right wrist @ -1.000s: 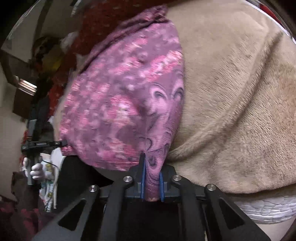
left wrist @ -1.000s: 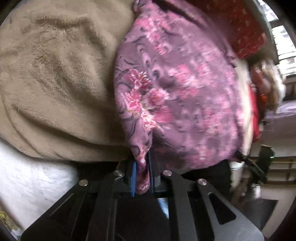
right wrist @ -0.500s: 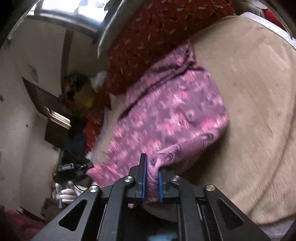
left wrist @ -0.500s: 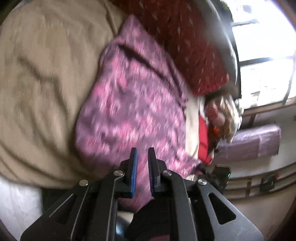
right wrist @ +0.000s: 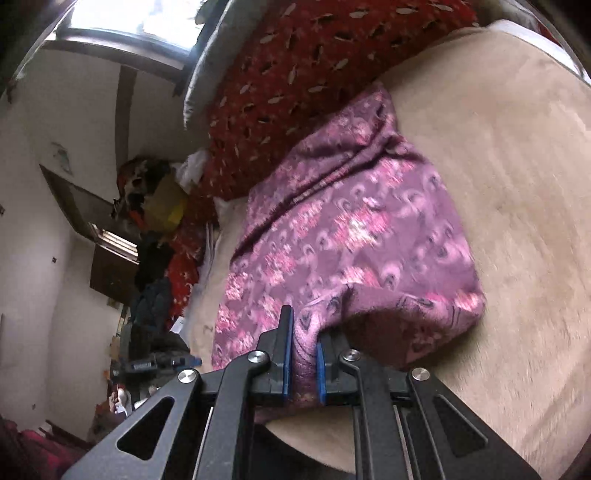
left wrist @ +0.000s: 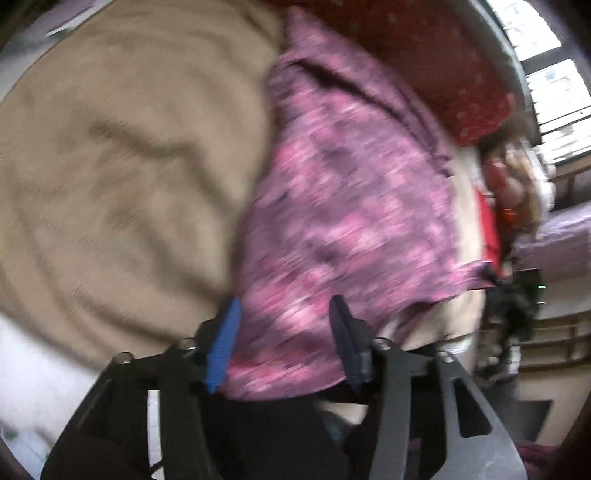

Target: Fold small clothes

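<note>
On the blanket [right wrist: 517,184] (beige), right tongs [right wrist: 302,354] pinch garment [right wrist: 351,240].

Soft window [right wrist: 122,18] daylight, heavy motion blur, fisheye-warped dark edges.

Soft cloth on a plush bed, matt black grippers with blue pads

The purple garment [right wrist: 354,236] is thin woven cloth, matt, printed with pink flowers and swirls, creased into soft folds along its far edge. It lies on a tan blanket [right wrist: 509,177] of short plush pile, velvety and dull, rumpled in low ridges. Beyond it sits a red cushion [right wrist: 317,74] of matt cloth with pale leaf-shaped marks. The right gripper [right wrist: 303,354] is matt black plastic or metal, I cannot tell which, with shiny round metal screw heads and ribbed blue pads [right wrist: 286,350] pinching the garment. The left gripper [left wrist: 282,332] has the same dull black frame and rough-looking blue pads [left wrist: 223,339].
</note>
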### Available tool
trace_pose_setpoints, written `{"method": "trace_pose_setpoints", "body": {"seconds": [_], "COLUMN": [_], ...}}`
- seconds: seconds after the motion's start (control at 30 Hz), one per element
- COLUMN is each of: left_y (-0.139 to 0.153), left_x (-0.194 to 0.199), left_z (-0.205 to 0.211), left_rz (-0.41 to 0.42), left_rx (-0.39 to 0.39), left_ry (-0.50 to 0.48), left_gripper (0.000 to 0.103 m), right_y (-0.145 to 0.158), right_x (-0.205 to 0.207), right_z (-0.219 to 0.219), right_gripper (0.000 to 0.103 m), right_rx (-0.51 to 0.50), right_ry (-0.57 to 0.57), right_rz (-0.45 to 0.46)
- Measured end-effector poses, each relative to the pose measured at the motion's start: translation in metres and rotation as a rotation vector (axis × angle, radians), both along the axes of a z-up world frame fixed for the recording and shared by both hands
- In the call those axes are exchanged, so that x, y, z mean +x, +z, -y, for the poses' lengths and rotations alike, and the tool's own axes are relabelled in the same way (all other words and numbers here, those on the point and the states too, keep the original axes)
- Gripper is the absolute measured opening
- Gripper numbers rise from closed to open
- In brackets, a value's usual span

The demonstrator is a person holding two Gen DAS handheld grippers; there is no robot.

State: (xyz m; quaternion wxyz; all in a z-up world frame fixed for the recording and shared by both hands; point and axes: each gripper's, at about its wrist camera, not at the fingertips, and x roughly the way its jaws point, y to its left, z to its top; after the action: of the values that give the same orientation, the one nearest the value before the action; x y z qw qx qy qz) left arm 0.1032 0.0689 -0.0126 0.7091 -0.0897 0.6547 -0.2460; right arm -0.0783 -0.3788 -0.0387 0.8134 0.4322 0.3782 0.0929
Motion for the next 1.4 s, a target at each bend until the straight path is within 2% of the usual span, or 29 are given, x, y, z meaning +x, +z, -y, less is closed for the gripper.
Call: {"method": "trace_pose_setpoints", "body": {"seconds": [0.07, 0.13, 0.2, 0.4, 0.47, 0.57, 0.67, 0.77, 0.93, 1.07, 1.23, 1.4], "left_y": [-0.020, -0.040, -0.057, -0.086, -0.084, -0.072, -0.051, -0.017, 0.027, 0.042, 0.050, 0.039], "left_x": [-0.009, -0.015, -0.021, -0.038, -0.040, -0.042, -0.043, -0.038, -0.003, 0.040, 0.106, 0.183], "left_z": [-0.016, -0.027, -0.034, -0.038, -0.038, -0.033, -0.032, -0.031, -0.015, 0.004, 0.022, 0.049], "left_rz": [-0.046, -0.120, -0.182, -0.288, -0.275, -0.250, -0.209, -0.150, -0.083, -0.048, -0.012, -0.023], "left_rx": [0.023, 0.008, -0.026, -0.145, -0.156, -0.184, -0.218, -0.308, -0.436, -0.479, -0.519, -0.527], "left_ry": [0.031, 0.064, 0.082, 0.108, 0.127, 0.103, 0.093, 0.089, 0.119, 0.167, 0.232, 0.288], "left_gripper": [0.050, 0.050, 0.050, 0.050, 0.047, 0.006, 0.006, 0.006, 0.006, 0.006, 0.006, 0.006], "right_y": [-0.006, -0.010, -0.013, -0.010, -0.010, -0.007, -0.002, 0.008, 0.021, 0.031, 0.041, 0.026], "right_x": [-0.014, -0.024, -0.033, -0.042, -0.042, -0.044, -0.046, -0.045, -0.030, -0.005, 0.046, 0.110], "right_z": [-0.001, -0.001, -0.003, -0.013, -0.016, -0.021, -0.023, -0.022, -0.004, 0.015, 0.042, 0.075], "right_gripper": [0.010, 0.010, 0.010, 0.011, 0.011, 0.011, 0.011, 0.010, 0.010, 0.010, 0.010, 0.010], "right_rx": [0.001, 0.006, 0.007, -0.017, -0.030, -0.042, -0.049, -0.041, 0.005, 0.042, 0.047, 0.084], "right_ry": [-0.015, -0.026, -0.036, -0.026, -0.023, -0.015, 0.006, 0.014, -0.031, -0.061, -0.087, -0.155], "right_rz": [-0.016, -0.027, -0.038, -0.046, -0.054, -0.050, -0.032, 0.003, 0.071, 0.122, 0.165, 0.178]}}
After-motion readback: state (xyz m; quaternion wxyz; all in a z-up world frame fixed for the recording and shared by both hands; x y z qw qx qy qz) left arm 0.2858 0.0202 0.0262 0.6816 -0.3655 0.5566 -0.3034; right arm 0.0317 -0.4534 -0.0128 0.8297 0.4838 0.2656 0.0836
